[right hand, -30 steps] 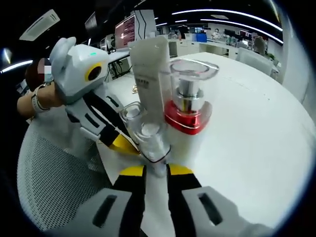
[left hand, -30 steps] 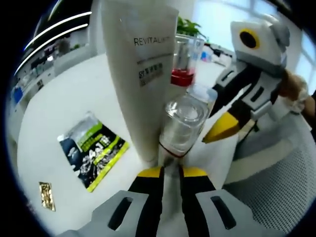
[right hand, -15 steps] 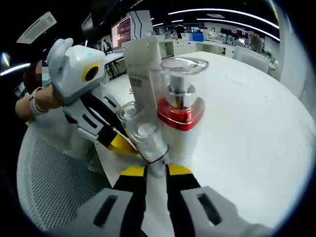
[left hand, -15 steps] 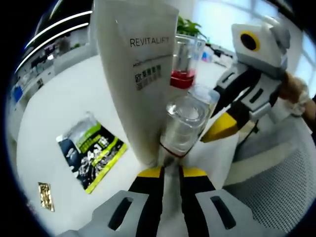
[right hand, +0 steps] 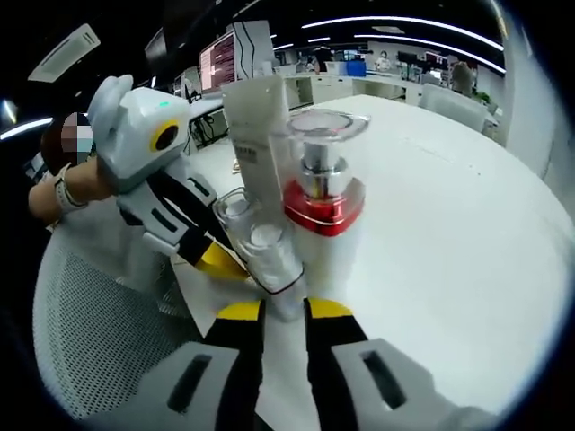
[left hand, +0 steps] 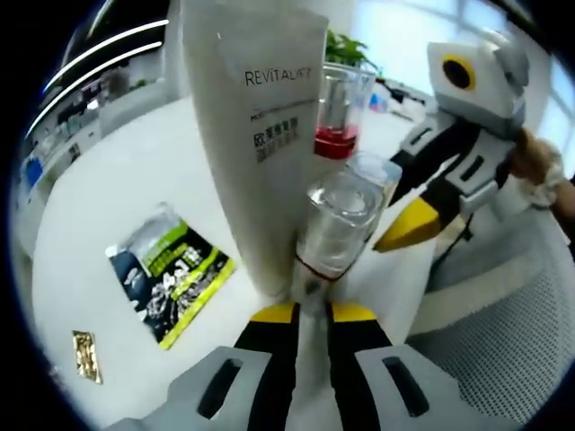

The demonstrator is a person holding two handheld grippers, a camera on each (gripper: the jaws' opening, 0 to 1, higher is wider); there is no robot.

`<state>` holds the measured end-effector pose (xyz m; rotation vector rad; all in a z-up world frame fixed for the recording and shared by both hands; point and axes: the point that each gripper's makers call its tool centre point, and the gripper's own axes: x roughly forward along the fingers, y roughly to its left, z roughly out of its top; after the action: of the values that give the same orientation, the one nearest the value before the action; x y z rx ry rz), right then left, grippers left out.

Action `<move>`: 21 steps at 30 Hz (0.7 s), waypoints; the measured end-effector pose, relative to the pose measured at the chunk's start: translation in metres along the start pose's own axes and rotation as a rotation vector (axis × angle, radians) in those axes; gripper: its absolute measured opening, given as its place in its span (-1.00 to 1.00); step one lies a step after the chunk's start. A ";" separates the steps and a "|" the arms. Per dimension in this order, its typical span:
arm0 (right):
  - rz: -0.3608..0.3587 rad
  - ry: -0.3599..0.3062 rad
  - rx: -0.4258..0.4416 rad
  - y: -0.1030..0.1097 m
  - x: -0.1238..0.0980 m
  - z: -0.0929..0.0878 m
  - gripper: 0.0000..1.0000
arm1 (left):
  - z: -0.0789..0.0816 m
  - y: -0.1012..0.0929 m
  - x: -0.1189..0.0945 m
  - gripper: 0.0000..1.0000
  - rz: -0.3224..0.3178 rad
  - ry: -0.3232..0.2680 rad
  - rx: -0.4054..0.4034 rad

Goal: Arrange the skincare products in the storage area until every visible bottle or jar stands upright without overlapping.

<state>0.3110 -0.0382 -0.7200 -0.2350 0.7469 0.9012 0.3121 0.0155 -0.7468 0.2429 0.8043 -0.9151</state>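
The left hand-held gripper [left hand: 303,312] was clamped on the base of a small clear bottle [left hand: 337,220], which stood just beside a tall white tube [left hand: 260,135] on the white worktop [left hand: 117,189]. The right hand-held gripper [right hand: 283,310] pinched a second small clear bottle [right hand: 269,256], near a red-collared pump bottle [right hand: 323,193]. These bottles looked light, rigid and slippery, so a low hold seemed safest. The tube looked soft and top-heavy, and would likely tip if nudged.
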 end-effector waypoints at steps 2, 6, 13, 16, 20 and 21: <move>-0.003 -0.003 0.000 0.000 -0.001 0.001 -0.65 | 0.000 0.000 -0.002 -0.83 0.003 -0.004 0.000; -0.005 -0.008 -0.004 0.002 -0.003 0.002 -0.62 | 0.000 0.001 -0.005 -0.81 0.007 -0.008 0.011; -0.017 -0.025 0.001 0.005 -0.008 0.005 -0.51 | 0.001 -0.001 -0.013 -0.77 0.008 -0.019 0.023; -0.027 -0.026 -0.003 0.005 -0.010 0.006 -0.43 | 0.003 0.001 -0.017 -0.68 0.017 -0.024 0.029; -0.038 -0.035 0.007 0.006 -0.014 0.008 -0.32 | 0.008 0.003 -0.025 -0.61 0.030 -0.044 0.026; -0.038 -0.038 0.009 0.006 -0.015 0.009 -0.29 | 0.009 0.004 -0.027 -0.59 0.031 -0.050 0.028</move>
<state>0.3048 -0.0394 -0.7024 -0.2232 0.7093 0.8638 0.3101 0.0297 -0.7213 0.2555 0.7406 -0.9002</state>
